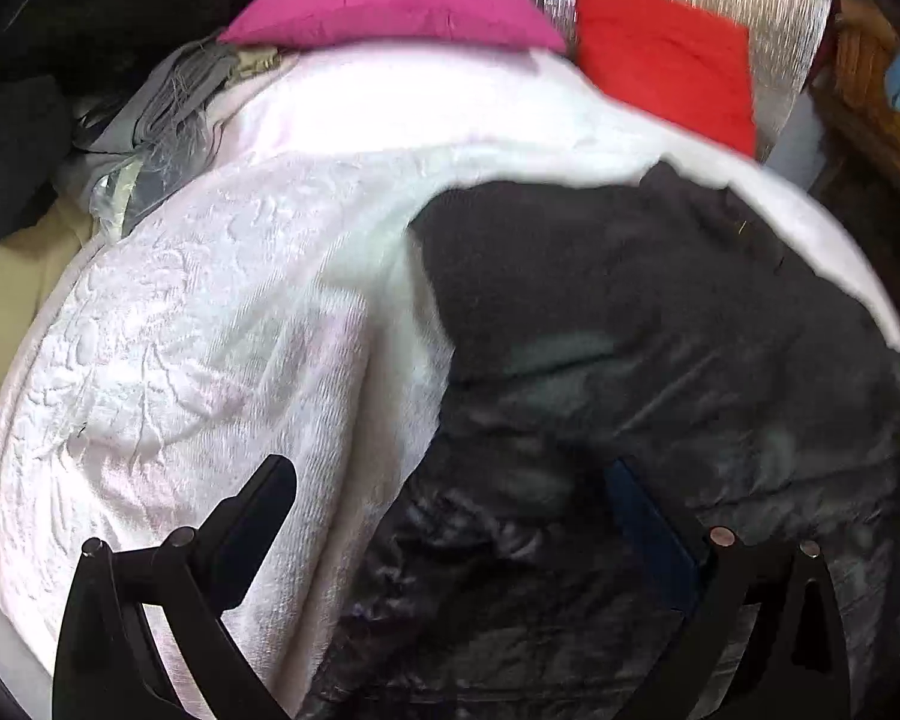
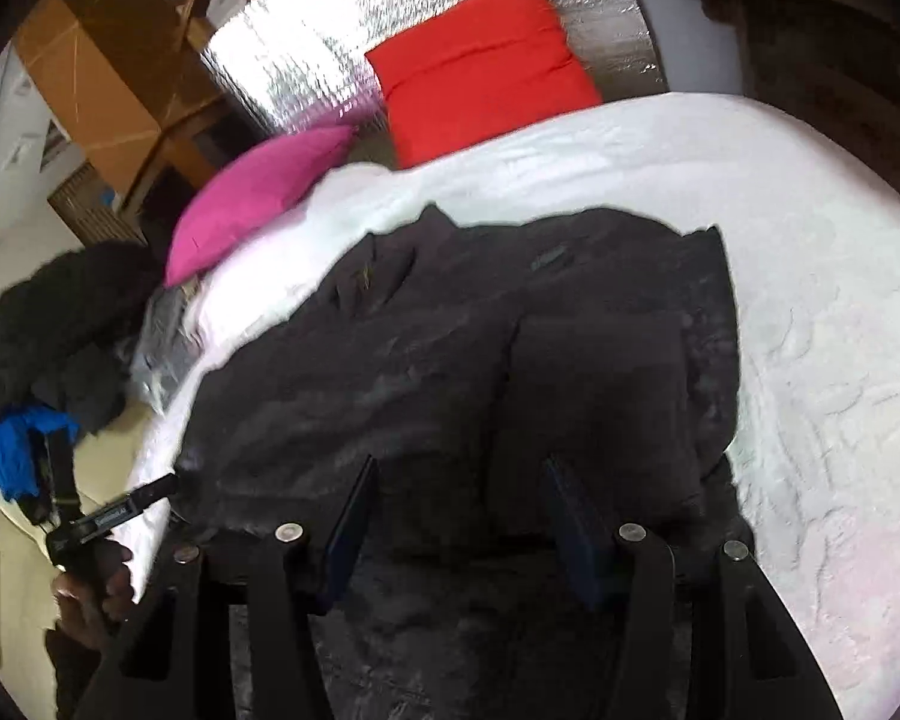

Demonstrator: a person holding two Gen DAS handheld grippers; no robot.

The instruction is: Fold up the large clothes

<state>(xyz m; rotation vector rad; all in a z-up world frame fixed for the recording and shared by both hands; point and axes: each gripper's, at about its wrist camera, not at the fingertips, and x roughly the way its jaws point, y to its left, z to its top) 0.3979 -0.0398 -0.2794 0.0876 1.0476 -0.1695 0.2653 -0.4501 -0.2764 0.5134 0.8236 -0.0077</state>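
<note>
A dark jacket [image 2: 450, 360] is lying spread across a white textured bedspread [image 2: 810, 300], its glossy fabric rumpled and one part folded over itself toward the right side. In the left wrist view the same dark jacket [image 1: 630, 330] is covering the right half of the bedspread [image 1: 180, 330]. The right gripper [image 2: 459, 516] is hovering just above the jacket's near edge with its jaws spread apart and nothing between them. The left gripper [image 1: 450, 492] is also standing wide, one finger over the bedspread and the other over the jacket, gripping nothing. At the head of the bed a pink cushion [image 2: 252, 192] and a red cushion [image 2: 480, 66] are leaning near a silver foil sheet [image 2: 306, 42]. A heap of dark clothing [image 2: 60, 324] is sitting beside the bed.
</note>
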